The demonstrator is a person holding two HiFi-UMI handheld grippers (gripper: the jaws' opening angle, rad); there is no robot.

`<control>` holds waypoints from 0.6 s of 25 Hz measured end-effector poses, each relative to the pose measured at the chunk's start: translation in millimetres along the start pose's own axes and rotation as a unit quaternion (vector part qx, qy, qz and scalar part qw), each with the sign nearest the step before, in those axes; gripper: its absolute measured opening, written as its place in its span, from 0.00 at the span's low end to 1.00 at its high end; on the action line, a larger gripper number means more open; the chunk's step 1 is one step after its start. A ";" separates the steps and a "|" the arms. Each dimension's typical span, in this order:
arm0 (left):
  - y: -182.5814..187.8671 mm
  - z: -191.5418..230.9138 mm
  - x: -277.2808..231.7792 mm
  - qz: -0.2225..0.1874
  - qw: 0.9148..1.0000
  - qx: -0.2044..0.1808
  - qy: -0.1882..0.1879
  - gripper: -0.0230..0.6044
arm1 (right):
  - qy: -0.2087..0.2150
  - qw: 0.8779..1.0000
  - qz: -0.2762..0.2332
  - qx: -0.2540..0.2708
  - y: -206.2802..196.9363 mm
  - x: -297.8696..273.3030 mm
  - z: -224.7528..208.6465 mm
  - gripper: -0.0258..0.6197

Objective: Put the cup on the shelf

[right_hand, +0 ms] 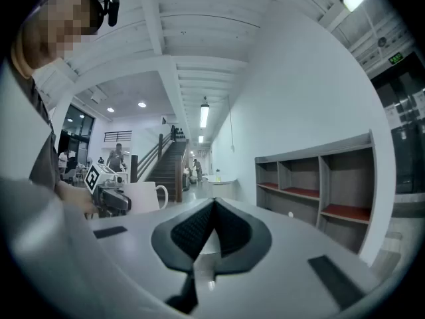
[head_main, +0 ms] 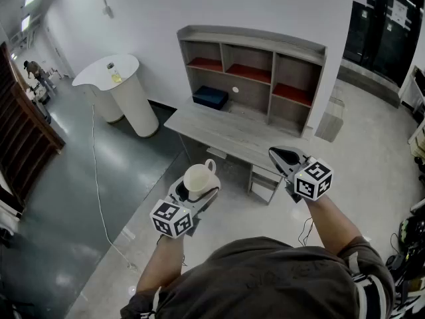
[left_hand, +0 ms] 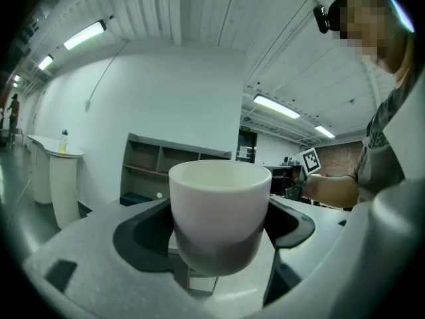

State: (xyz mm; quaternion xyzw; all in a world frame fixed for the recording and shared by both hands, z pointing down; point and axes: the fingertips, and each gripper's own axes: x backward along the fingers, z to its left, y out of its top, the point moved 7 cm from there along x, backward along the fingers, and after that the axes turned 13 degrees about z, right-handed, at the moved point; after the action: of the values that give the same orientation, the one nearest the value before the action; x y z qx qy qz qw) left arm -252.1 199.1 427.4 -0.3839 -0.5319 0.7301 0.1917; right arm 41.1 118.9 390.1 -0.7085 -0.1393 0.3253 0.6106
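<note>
A white cup (head_main: 198, 178) with a handle sits upright between the jaws of my left gripper (head_main: 199, 186), which is shut on it. In the left gripper view the cup (left_hand: 219, 211) fills the centre, with the dark pads (left_hand: 143, 234) against its sides. My right gripper (head_main: 285, 157) is shut with nothing in it; its pads (right_hand: 192, 228) meet. Both are held in the air in front of a grey shelf unit (head_main: 252, 78) with red-lined compartments, standing on a grey desk (head_main: 226, 131). The shelf unit (left_hand: 159, 171) shows behind the cup and at the right of the right gripper view (right_hand: 312, 191).
A dark blue box (head_main: 210, 97) lies in the shelf unit's lower left compartment. A stool (head_main: 265, 181) stands under the desk. A white counter (head_main: 113, 72) with a bottle is at the left, a cable (head_main: 99, 191) runs over the floor, and dark cabinets (head_main: 385, 25) are at the top right.
</note>
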 end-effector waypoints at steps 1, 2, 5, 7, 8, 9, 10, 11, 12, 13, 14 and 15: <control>0.6 -0.4 -0.6 0.000 1.000 0.000 0.000 0.67 | 0.000 1.000 0.000 0.000 0.1 0.4 -0.7 0.02; 1.2 -0.8 -1.4 0.000 1.000 -0.001 0.000 0.67 | 0.001 1.000 -0.001 0.000 0.1 0.7 -1.4 0.02; 2.5 -1.7 -5.2 0.001 1.000 -0.002 0.000 0.67 | 0.001 1.000 -0.001 0.001 -0.4 1.3 -5.4 0.02; 4.1 -3.2 -8.7 0.001 1.000 -0.002 0.001 0.67 | 0.002 1.000 -0.001 0.001 -0.7 2.0 -9.2 0.02; 5.3 -4.6 -10.1 0.001 1.000 -0.003 0.002 0.67 | 0.003 1.000 0.000 0.001 -0.7 2.8 -11.1 0.02; 6.9 -6.1 -11.3 0.001 1.000 -0.003 0.002 0.67 | 0.003 1.000 0.000 0.002 -0.3 3.8 -12.7 0.02; 8.5 -7.5 -12.4 0.002 1.000 -0.004 0.002 0.67 | 0.004 1.000 0.000 0.002 0.4 4.9 -14.2 0.02; 10.0 -8.9 -13.5 0.002 1.000 -0.004 0.003 0.67 | 0.004 1.000 0.000 0.002 1.2 5.9 -15.6 0.02; 11.2 -10.4 -14.8 0.002 1.000 -0.005 0.003 0.67 | 0.005 1.000 0.000 0.003 1.8 6.8 -17.1 0.02; 12.1 -12.0 -16.3 0.002 1.000 -0.005 0.003 0.67 | 0.005 1.000 0.000 0.004 2.3 7.9 -18.5 0.02; 12.9 -14.1 -18.0 0.003 1.000 -0.005 0.004 0.67 | 0.005 1.000 0.000 0.006 2.6 9.4 -20.1 0.02; 13.7 -16.6 -20.0 0.003 1.000 -0.005 0.005 0.67 | 0.006 1.000 -0.001 0.006 2.7 11.3 -22.1 0.02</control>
State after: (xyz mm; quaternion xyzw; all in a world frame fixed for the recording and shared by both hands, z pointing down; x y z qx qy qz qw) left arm -225.0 190.8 419.5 -0.3902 -0.5335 0.7259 0.1902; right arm 62.9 108.0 385.1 -0.7067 -0.1340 0.3216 0.6158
